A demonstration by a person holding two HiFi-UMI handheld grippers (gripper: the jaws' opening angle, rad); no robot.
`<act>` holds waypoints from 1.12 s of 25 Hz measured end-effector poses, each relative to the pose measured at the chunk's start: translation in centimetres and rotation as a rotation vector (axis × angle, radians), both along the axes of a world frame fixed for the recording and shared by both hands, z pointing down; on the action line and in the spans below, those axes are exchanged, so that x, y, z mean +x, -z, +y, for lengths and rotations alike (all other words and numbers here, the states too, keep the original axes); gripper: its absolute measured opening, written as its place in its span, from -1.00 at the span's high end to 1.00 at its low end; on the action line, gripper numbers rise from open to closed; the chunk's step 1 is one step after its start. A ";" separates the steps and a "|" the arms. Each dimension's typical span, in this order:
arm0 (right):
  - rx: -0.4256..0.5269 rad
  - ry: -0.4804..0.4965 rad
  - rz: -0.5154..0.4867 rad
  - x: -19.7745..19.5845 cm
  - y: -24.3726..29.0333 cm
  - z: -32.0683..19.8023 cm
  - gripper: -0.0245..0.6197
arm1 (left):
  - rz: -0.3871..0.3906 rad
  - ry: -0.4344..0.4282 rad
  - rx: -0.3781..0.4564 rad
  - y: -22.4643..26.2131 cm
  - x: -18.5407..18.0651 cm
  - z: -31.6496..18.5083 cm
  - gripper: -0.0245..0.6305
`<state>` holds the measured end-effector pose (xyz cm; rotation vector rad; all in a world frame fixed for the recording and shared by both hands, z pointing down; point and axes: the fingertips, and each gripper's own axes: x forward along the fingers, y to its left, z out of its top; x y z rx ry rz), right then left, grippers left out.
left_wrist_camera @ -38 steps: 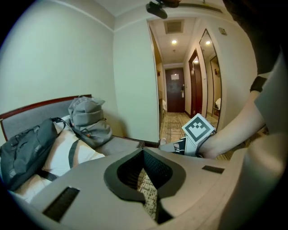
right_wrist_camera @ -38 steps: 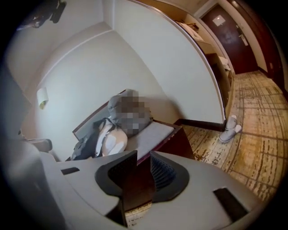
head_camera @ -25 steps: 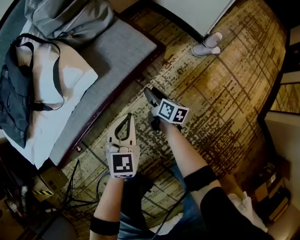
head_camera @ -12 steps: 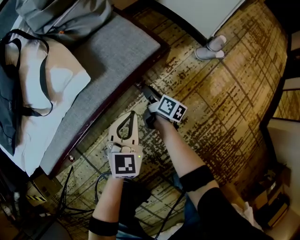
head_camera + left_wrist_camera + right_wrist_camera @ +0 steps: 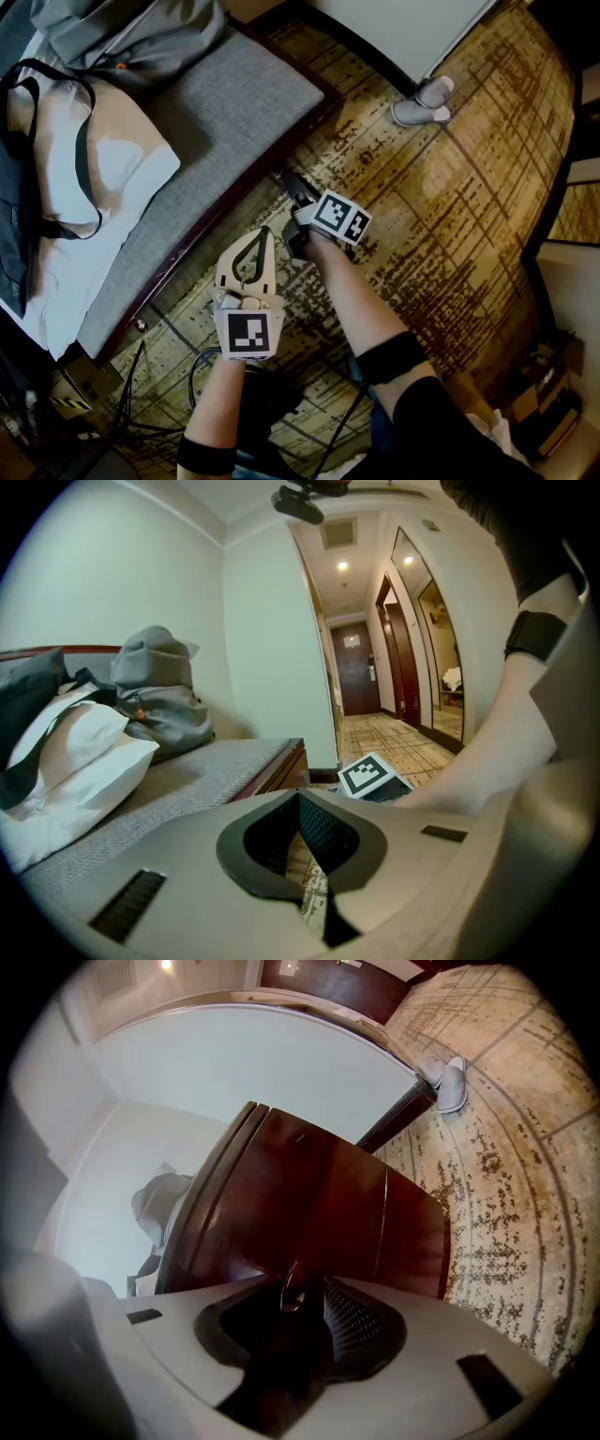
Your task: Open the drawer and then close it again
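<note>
**Right gripper at the drawer knob, drawer not yet pulled**

- Task thing: the drawer [image 5: 309,1204] is the dark wood front under the grey-cushioned bench [image 5: 216,103], low against the patterned carpet [image 5: 450,206]. The front looks flush with the frame, so I read it as closed.
- Right gripper [image 5: 287,180]: its nose is up against that front. Its own view shows the small knob [image 5: 292,1290] standing between the jaws. The jaws have just been closing and are now partly open around the knob. I see a thin dark gap on the mesh-pad side, so I wouldn't call it clamped yet.
- Why this pose: the gripper points nearly level and square to the front, which puts the pull in line with the drawer's travel. The knob sits well down between the pads, so it is less likely to slip out once the pull starts.
- Left gripper [image 5: 262,234]: jaws fully together, nothing in them. It sits beside and behind the right one, over the carpet and apart from the bench. It looks parked so it doesn't block the drawer's path.
- A second knob [image 5: 141,324] shows further along the same frame, well apart from both grippers.
- On top of the bench are a grey backpack [image 5: 122,28] and a white bag [image 5: 84,178]. Both are clear of the edge.
- Stage: the grasp is nearly finished, and opening and closing are both to come.
- Risk: the knob is small and shiny, so a pull before the pads seat could slip off.
</note>
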<state>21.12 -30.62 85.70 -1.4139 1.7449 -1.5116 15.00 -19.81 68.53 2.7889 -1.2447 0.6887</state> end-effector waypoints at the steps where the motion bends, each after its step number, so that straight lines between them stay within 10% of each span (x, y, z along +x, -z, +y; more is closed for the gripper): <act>1: 0.001 0.002 0.000 -0.1 0.0 -0.1 0.50 | -0.002 -0.003 0.000 -0.1 0.0 0.0 0.93; 28: -0.049 0.003 0.010 0.1 0.3 -0.1 0.69 | -0.020 -0.039 -0.013 -0.1 0.0 1.6 0.93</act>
